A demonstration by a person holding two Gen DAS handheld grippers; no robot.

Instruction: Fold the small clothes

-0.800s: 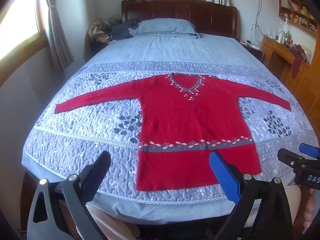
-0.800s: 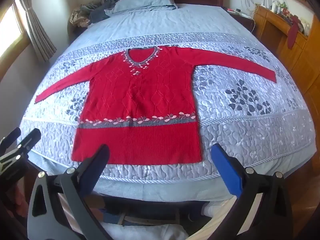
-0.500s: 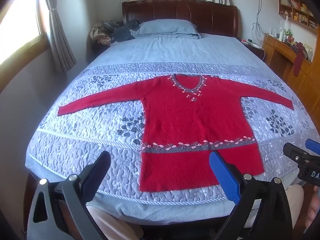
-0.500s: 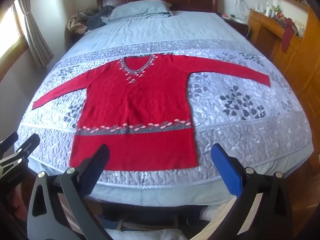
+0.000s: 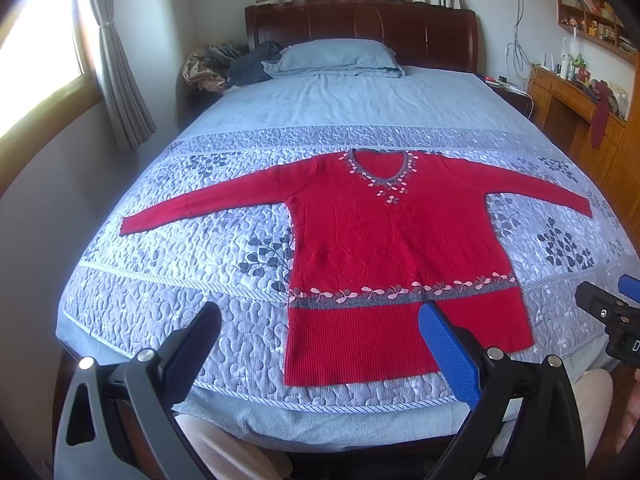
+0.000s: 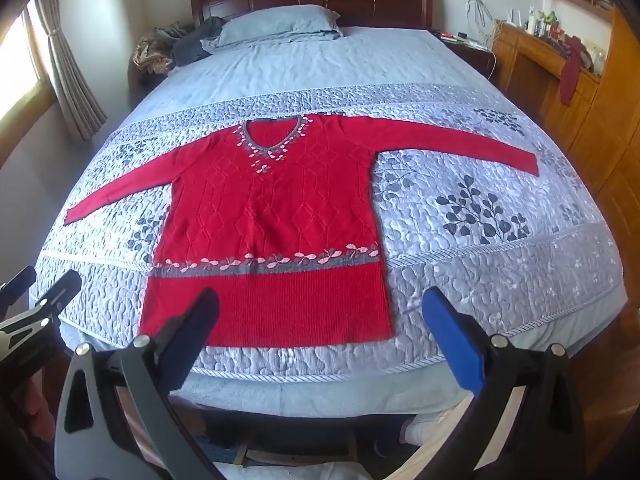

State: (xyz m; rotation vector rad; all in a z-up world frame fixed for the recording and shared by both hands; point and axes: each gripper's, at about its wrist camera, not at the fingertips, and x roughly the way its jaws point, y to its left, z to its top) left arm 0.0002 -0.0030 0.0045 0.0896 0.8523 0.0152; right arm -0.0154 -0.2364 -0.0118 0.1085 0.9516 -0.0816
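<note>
Evidently nothing has been gripped yet; both tools hover short of the foot of the bed, angled down at it. One red sweater (image 5: 396,240) lies face up and flat on the quilted bedspread (image 5: 180,280), neckline toward the single pillow (image 5: 336,56) and wooden headboard (image 5: 360,24), its two sleeves stretched straight out to either side, its ribbed hem nearest the edge where the person stands. The left gripper (image 5: 320,332) has its jaws spread wide with nothing between them, and sits over the hem's left corner; the right gripper (image 6: 320,320) is likewise fully apart and empty, lined up nearer the hem's right side.

To start the fold well, I would judge the sleeves are the sensible first move: pinch one cuff cleanly through both layers, lift only enough to clear the quilt, and lay the sleeve across the chest so it lies flat and square to the body; then the other cuff the same way. The knit looks soft and stretchy, so a shallow pinch may slip or drag the whole garment askew; a deeper bite and a slow carry should keep it in place. Keeping the free claw down on the body as an anchor would help.

By count: one sweater, two sleeves, two claws, one pillow, and a heap of dark clothes (image 5: 240,64) beside it, number unclear.
</note>
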